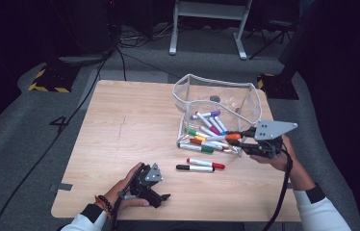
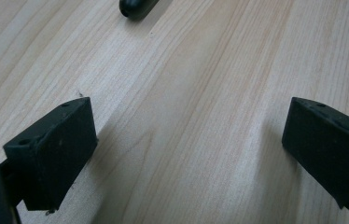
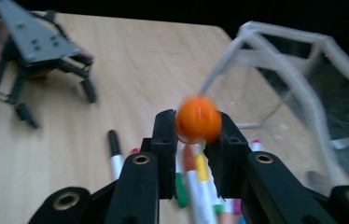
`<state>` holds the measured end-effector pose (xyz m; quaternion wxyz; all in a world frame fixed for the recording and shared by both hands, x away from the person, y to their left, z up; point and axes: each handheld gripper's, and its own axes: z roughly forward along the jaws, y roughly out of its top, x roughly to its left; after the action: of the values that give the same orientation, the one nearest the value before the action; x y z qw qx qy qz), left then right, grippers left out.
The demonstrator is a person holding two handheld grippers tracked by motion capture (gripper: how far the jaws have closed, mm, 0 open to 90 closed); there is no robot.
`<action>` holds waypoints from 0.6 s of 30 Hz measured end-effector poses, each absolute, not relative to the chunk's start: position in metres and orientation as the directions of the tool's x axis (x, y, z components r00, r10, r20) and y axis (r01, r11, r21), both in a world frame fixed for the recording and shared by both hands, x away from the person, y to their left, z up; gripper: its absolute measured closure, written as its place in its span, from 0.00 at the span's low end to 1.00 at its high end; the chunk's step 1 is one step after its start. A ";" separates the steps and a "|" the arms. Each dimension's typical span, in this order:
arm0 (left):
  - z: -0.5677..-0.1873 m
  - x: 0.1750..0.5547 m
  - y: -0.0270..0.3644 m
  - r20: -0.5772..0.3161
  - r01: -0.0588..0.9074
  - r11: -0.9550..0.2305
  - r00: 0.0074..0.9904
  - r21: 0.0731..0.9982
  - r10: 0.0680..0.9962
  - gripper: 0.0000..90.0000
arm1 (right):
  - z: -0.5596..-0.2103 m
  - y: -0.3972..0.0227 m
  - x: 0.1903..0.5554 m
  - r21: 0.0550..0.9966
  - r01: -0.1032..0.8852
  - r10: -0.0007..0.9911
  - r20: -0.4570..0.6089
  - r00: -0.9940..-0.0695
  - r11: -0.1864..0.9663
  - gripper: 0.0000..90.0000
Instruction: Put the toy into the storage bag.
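Observation:
A clear plastic pouch [image 1: 216, 91] lies open on the wooden table [image 1: 130, 125], with several coloured markers [image 1: 207, 130] inside and at its mouth. My right gripper [image 1: 239, 138] hovers at the pouch's near right corner, shut on an orange-capped marker [image 1: 227, 137]. In the right gripper view the orange cap [image 3: 198, 119] is pinched between the jaws of that gripper [image 3: 195, 135], above other markers. A red-capped marker [image 1: 206, 163] and a black-capped marker [image 1: 195, 168] lie on the table in front of the pouch. My left gripper [image 1: 161, 198] rests near the front edge, open [image 2: 186, 149] and holding nothing.
The black marker's tip [image 2: 135, 7] lies beyond the left jaws. Bare wood spreads over the left half of the table. Beyond the table are a grey floor, cables [image 1: 72, 120] and a white stand [image 1: 207, 29].

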<state>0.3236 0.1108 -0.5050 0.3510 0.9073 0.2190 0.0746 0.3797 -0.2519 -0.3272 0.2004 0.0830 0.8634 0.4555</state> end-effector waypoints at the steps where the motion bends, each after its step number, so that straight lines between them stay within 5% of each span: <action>1: -0.505 0.324 0.111 -0.018 0.345 -0.658 0.893 0.670 0.450 0.04 | -0.323 -0.252 0.382 0.821 -0.045 0.331 -0.279 -0.901 0.569 0.82; 10: -0.505 0.324 0.111 -0.019 0.343 -0.659 0.895 0.670 0.446 0.04 | -0.307 -0.252 0.422 0.810 0.008 0.402 -0.283 -0.871 0.587 0.82; 18: -0.505 0.324 0.112 -0.019 0.342 -0.660 0.895 0.669 0.445 0.04 | -0.312 -0.259 0.437 0.871 0.064 0.438 -0.180 -0.881 0.486 0.82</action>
<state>0.3235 0.1116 -0.5049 0.3507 0.9081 0.2167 0.0735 0.4368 -0.2590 -0.3122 0.1930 0.1493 0.8402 0.4843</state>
